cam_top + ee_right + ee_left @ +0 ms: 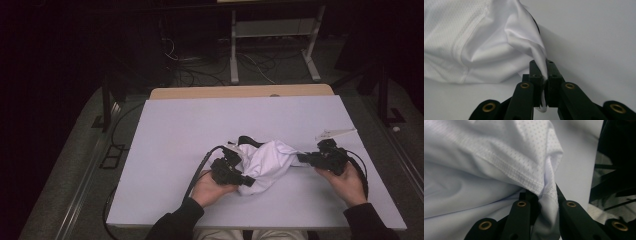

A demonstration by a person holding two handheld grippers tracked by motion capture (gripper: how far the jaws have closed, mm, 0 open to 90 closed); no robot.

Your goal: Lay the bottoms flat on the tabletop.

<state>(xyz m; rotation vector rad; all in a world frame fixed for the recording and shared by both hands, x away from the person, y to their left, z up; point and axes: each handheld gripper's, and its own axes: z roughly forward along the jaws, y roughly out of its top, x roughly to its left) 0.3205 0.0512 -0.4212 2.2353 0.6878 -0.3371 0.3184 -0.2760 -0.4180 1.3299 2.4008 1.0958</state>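
Note:
A crumpled white mesh garment lies near the front middle of the white table. My left gripper pinches the garment's lower left part; in the left gripper view a stitched hem fold is bunched between the black jaws. My right gripper grips the garment's right edge, and in the right gripper view a twisted corner of cloth is clamped tight between its jaws. A black trim pokes out at the garment's top.
A small white strip lies on the table to the right, behind my right gripper. Beyond the table's wooden far edge stand a desk frame and cables on the floor. Black cables trail from both grippers.

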